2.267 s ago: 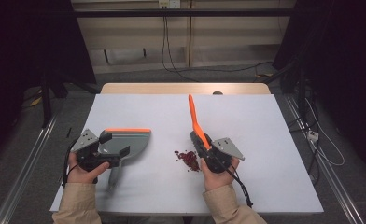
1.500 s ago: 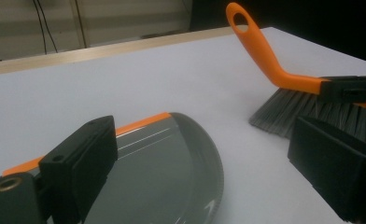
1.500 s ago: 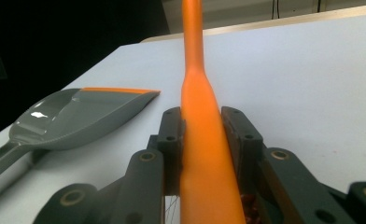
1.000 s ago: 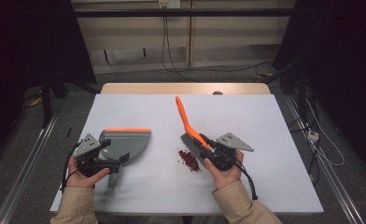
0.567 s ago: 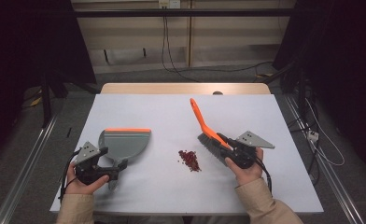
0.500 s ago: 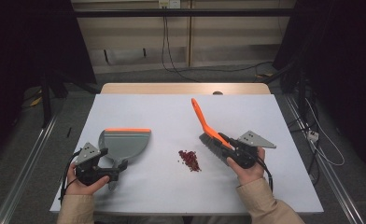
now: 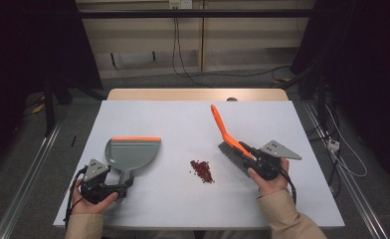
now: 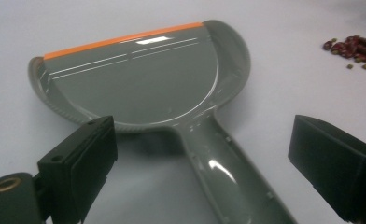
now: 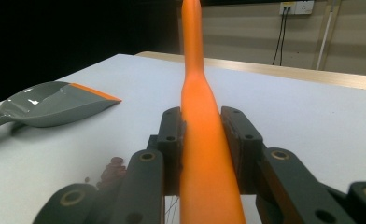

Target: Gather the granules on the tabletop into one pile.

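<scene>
My right gripper (image 9: 202, 140) is clamped on the orange plastic brush handle (image 9: 200, 116); its grey bristles (image 7: 231, 152) sit beside the small pile of dark red beans (image 7: 202, 171). My left gripper (image 8: 204, 168) stands apart astride the grey plastic dustpan's handle (image 8: 228, 172), not touching it.

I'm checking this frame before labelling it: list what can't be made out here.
- Brush bristle tips: high view, too small to tell whether they touch the table.
- Dustpan handle end: left gripper view, cut off by the bottom edge.
- Red bits: right gripper view, partly behind the right gripper.
</scene>
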Action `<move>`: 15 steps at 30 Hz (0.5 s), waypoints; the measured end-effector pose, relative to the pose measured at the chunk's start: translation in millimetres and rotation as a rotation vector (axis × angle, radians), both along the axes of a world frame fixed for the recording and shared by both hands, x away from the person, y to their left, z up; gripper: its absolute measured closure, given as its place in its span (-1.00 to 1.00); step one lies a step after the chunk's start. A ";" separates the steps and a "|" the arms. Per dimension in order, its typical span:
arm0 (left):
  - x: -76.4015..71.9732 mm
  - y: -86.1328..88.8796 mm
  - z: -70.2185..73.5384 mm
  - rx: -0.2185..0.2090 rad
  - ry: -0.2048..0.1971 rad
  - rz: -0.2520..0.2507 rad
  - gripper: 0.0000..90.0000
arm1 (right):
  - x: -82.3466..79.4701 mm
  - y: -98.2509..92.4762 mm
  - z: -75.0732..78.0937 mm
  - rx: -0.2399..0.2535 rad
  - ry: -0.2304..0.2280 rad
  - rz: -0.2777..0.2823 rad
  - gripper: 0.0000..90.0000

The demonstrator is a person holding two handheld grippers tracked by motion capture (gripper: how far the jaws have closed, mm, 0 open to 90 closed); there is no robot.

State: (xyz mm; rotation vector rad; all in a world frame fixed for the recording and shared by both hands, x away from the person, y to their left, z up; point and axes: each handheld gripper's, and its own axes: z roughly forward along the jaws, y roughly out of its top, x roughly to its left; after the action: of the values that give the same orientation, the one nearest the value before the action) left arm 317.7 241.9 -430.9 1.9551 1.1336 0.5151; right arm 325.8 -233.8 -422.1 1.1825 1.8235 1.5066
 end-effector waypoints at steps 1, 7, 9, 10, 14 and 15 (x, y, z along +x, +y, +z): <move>0.0 0.4 -1.2 0.000 0.004 0.007 -0.82 | -0.1 -0.1 0.2 0.002 -0.003 0.000 0.58; 0.2 3.5 -5.6 0.022 0.027 0.043 -0.80 | 0.6 0.8 0.1 0.009 -0.007 -0.008 0.58; 1.2 4.0 -5.9 0.015 0.027 0.046 -0.81 | 0.6 1.5 0.1 0.007 -0.006 -0.010 0.58; 1.6 3.2 -5.9 0.017 0.024 0.048 -0.81 | 0.7 1.5 0.1 0.007 -0.006 -0.008 0.58; 4.4 -4.7 -6.5 0.027 0.038 0.045 -0.80 | 0.7 1.7 0.7 0.006 -0.009 -0.013 0.58; 5.2 -6.6 -6.8 0.038 0.037 0.048 -0.79 | 0.6 1.7 0.7 0.005 -0.011 -0.014 0.58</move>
State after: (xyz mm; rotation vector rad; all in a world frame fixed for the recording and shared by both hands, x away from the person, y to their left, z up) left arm 322.9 235.4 -437.7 1.9813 1.2047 0.5309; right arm 326.4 -232.0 -421.4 1.1846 1.8013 1.5080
